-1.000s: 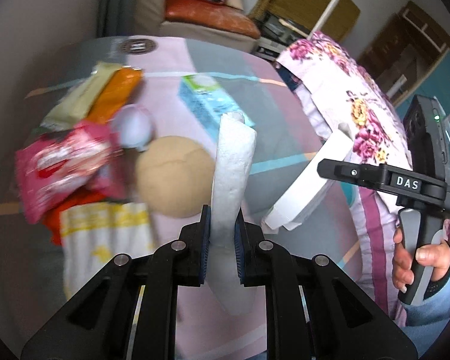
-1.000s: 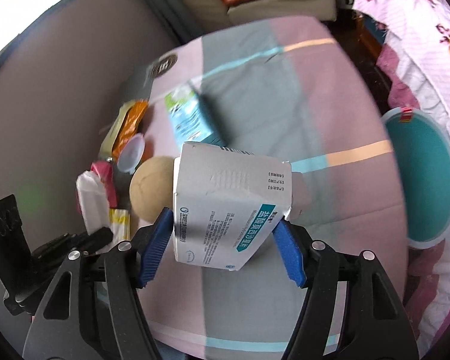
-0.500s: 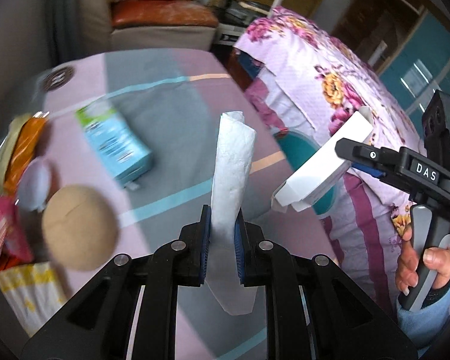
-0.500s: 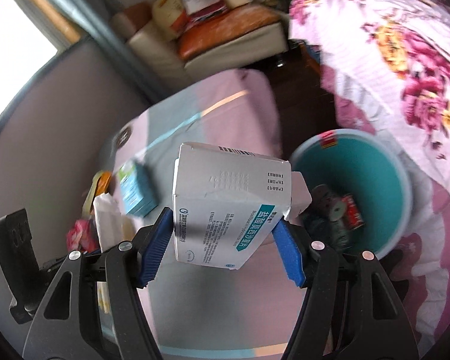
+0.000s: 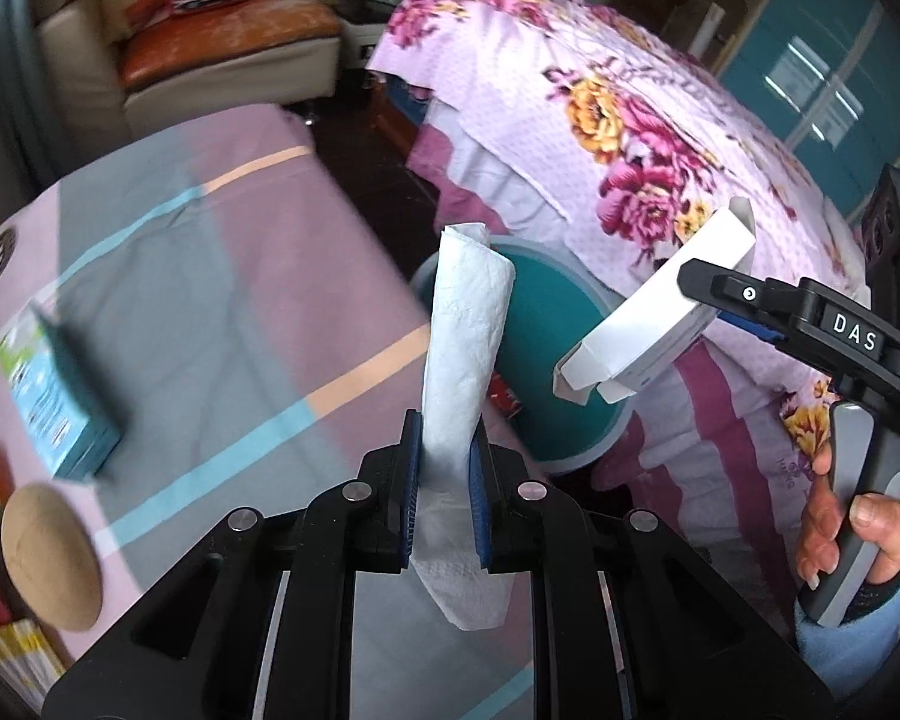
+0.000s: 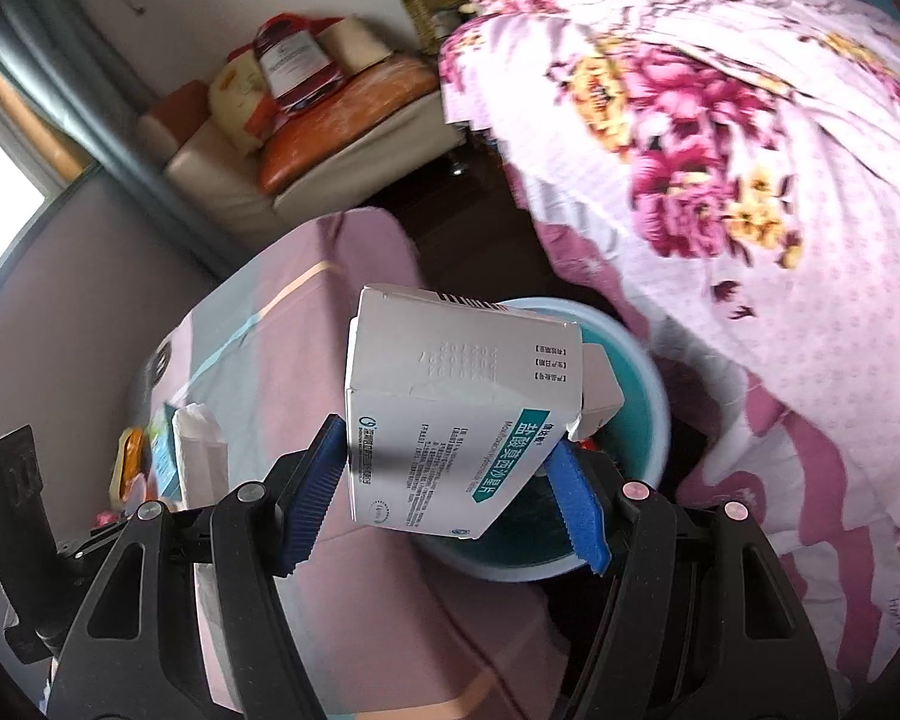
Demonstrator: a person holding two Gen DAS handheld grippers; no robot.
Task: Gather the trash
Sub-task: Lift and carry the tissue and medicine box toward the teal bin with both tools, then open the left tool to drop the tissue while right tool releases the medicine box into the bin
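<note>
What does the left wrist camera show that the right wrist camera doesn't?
Only the left wrist view shows the person's hand on the right gripper's handle, and a round tan object on the table.

Only the right wrist view shows the printed face of the white medicine box held in the right gripper.

Both show the rolled tissue clamped in the left gripper, the teal bin beside the striped table, the floral bedspread, and the small teal carton on the table.
</note>
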